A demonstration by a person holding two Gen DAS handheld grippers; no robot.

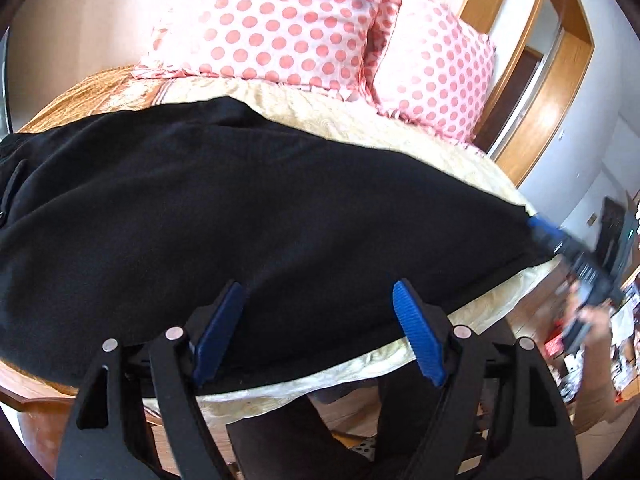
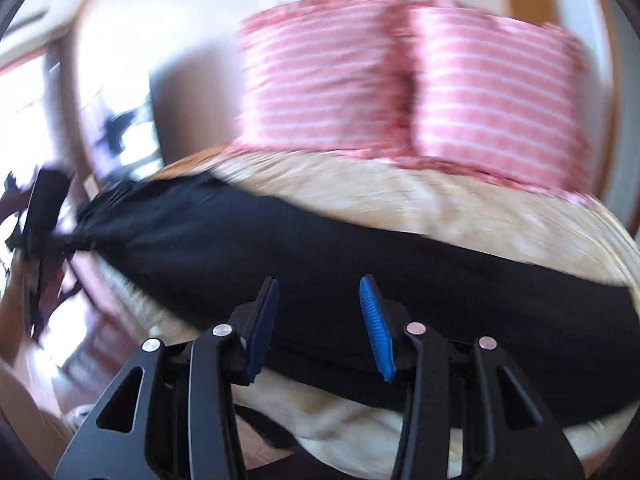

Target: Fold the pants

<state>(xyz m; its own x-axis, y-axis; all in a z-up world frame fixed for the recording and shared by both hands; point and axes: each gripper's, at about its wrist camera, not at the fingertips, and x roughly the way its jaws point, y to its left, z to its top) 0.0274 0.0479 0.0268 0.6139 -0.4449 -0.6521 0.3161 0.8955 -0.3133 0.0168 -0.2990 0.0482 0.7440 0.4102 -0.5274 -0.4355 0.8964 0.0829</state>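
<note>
Both claws, left claw (image 1: 316, 328) and right claw (image 2: 318, 326), gape apart, low centre of frame over black pants (image 1: 240, 208); pinch the near hem squarely before lifting.

black pants (image 1: 240, 208) lie on a cream bedspread (image 1: 360, 120); behind the pants, 2 white pillows (image 1: 280, 20) carry pink dots. gripper pads (image 1: 418, 332) are blue.

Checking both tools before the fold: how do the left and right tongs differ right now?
The left tongs gape wider than the right tongs. The left view is sharp, suggesting stillness; the right view is smeared by motion. Both are open, holding nothing, blue pads poised over the near edge of the black pants spread on the bed.
</note>
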